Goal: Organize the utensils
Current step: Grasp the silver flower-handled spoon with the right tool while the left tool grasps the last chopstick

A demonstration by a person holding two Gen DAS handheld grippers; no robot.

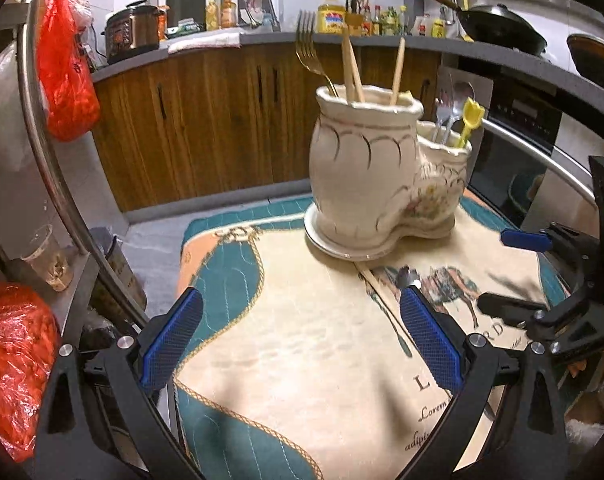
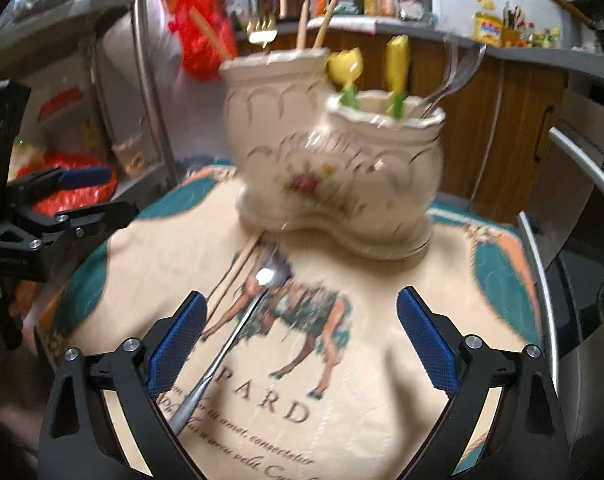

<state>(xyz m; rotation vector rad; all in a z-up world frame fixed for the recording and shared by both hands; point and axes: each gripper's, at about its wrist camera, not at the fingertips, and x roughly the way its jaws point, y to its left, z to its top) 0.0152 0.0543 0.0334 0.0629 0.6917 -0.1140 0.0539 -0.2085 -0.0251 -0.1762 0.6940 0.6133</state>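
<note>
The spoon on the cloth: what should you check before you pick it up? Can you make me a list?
1. Right hand-held gripper open and holding nothing: ok.
2. Left hand-held gripper open and holding nothing: ok.
3. Metal spoon lies flat on the cloth, nothing on top of it: ok.
4. Spoon centred between the right fingers: not ok, it runs by the left-side finger.
5. Chopstick lies close beside the spoon: not ok, could get bumped.
6. Room in the ceramic holder: cannot tell.
</note>
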